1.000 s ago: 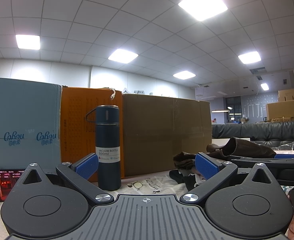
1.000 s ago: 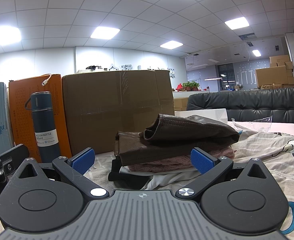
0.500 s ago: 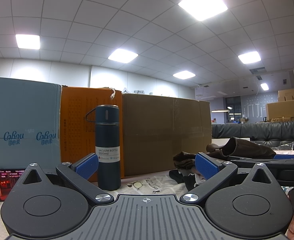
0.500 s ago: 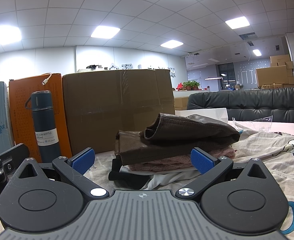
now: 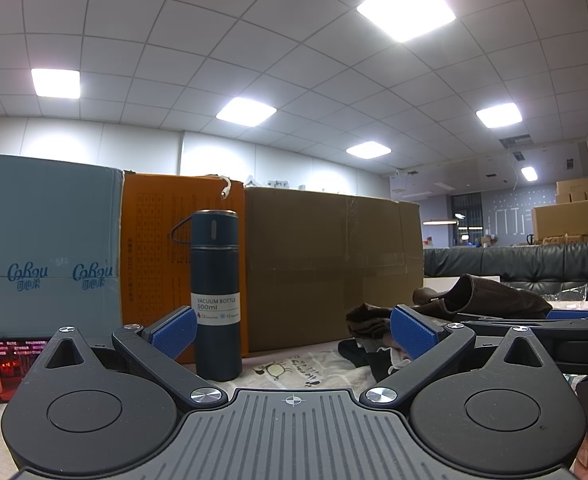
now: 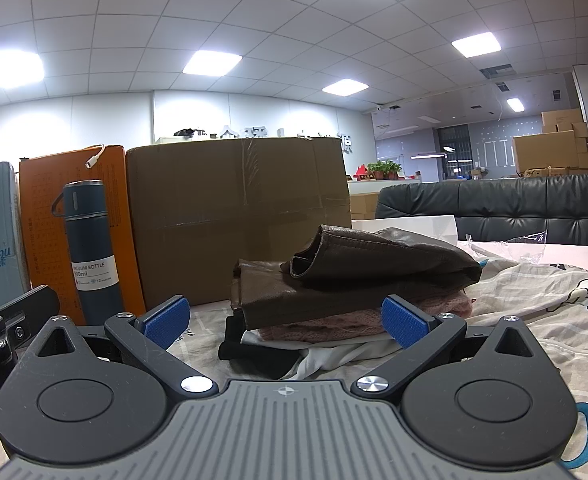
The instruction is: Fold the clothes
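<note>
A: What stands along the back, left to right?
B: Three boxes – blue [image 5: 41, 248], orange [image 5: 153, 256], brown [image 6: 237, 220] – and one bottle [image 5: 215, 300].
A: And the clothes?
B: One stack [image 6: 346, 288], centre frame, on a printed sheet [image 6: 534, 312].
A: Grippers?
B: Left [image 5: 294, 330] and right [image 6: 285, 316] both gape wide, empty. Office ceiling panels overhead.

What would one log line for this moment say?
left gripper: open, empty | right gripper: open, facing brown jacket | folding: not started
</note>
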Demonstrator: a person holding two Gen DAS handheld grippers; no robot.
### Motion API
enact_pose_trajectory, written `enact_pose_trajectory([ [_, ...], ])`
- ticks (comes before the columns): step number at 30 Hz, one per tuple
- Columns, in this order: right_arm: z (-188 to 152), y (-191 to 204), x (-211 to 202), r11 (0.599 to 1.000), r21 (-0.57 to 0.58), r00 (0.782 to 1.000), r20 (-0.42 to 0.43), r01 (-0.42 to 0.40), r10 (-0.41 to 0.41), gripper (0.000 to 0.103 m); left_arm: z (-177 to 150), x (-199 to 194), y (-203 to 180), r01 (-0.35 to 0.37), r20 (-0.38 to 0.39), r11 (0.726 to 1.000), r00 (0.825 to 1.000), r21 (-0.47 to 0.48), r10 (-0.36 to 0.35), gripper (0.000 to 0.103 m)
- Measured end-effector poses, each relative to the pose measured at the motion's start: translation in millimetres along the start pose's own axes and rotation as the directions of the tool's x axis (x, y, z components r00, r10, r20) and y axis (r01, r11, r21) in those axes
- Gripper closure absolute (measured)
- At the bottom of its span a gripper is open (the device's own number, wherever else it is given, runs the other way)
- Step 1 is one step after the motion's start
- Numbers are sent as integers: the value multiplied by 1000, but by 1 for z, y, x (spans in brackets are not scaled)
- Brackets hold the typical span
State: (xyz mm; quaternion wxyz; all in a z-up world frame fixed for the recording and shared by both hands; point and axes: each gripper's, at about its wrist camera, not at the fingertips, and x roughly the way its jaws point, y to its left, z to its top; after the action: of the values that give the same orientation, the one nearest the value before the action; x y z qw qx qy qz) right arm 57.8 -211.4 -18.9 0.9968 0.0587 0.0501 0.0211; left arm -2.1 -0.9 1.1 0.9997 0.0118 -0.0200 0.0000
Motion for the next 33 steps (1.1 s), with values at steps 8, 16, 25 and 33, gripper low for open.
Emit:
enact_pose_trajectory([
  [8,0,1,0,1000,-5,1000,-4,-9,9,0,0,0,0,0,0,1000,1000,0,0,0],
  [16,0,1,-1,1000,-8,1000,-5,-12,12,0,-1,0,1,0,0,1000,1000,0,0,0],
  [25,0,2,-1,1000,-9,1000,-4,-12,12,0,0,1,1,1,-1,1000,1000,0,-1,0],
  [33,0,2,-1,1000,-9,1000,-3,-13,13,0,-1,1,1,1,-1,1000,1000,0,-1,0],
])
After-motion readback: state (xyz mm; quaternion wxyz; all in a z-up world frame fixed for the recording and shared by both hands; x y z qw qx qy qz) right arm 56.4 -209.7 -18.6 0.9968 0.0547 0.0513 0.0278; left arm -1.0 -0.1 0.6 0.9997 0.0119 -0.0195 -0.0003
